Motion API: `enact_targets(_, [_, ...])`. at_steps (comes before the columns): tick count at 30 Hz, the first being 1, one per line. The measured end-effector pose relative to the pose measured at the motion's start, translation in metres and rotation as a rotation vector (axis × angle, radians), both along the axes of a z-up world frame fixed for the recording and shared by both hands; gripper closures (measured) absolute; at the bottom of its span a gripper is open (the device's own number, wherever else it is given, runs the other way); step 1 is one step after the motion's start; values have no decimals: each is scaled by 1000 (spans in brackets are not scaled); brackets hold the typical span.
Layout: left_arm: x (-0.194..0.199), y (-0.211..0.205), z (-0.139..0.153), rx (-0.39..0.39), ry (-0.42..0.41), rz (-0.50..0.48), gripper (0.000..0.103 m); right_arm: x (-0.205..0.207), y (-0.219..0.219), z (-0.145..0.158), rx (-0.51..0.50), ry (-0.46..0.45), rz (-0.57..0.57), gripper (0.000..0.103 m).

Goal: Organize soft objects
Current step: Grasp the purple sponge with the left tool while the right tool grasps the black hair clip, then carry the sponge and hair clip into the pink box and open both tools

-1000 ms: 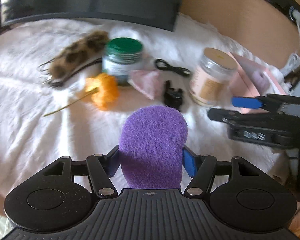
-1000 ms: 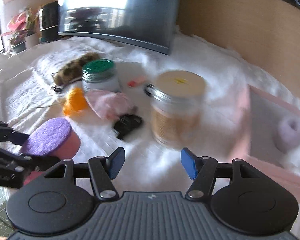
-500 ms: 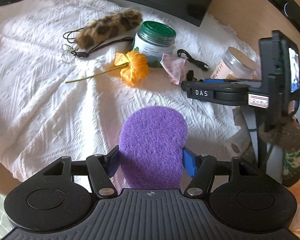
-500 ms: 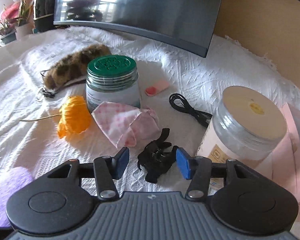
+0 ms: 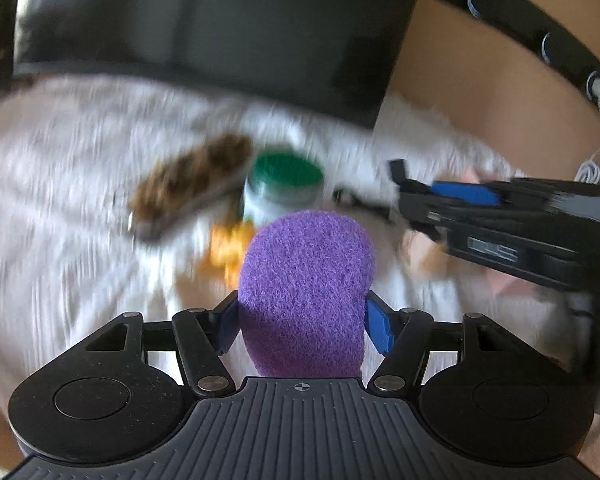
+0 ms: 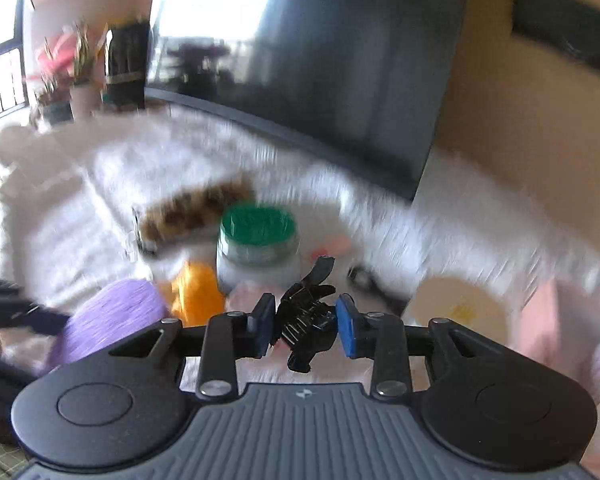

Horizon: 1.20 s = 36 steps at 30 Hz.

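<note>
Fuzzy purple sponge [image 5: 306, 280], glossy black plastic hair clip [image 6: 306, 316], textured white cloth [image 5: 80, 240]

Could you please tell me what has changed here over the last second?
The right hand-held gripper has moved in on the black hair claw and is closing around it, apparently lifting it off the white cloth. The left hand-held gripper still holds the purple sponge.
</note>
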State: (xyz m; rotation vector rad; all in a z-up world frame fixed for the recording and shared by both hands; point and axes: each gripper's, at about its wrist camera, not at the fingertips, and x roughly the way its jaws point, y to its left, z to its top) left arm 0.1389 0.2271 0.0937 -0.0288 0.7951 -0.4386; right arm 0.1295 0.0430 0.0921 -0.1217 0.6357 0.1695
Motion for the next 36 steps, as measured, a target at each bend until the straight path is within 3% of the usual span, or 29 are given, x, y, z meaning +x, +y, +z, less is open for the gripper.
enact_targets(8, [48,-57,59,-6,-171,-98,35,-22,-65,80,-34,-204,-98,70])
enact_targets(17, [75,-156,86,-78,-193,-249,35,-56,-161,101,-113,-258,-342,70])
enact_targets(24, [64,-244,72,-134,-119,-407,34,-74,-217,89,-137,-233,-463,70])
enact_targets(31, [56,-315,25,-116,30,-530,34,-76,-261,60,-90,-177,-498,70])
enact_targets(34, [62,-330,3,-88,102,-512,35,-77,-276,37,-52,-147,-514,70])
enact_targets(36, [71,-332,-7,-124,164,-467,35,-74,-283,19,-35,-118,-525,70])
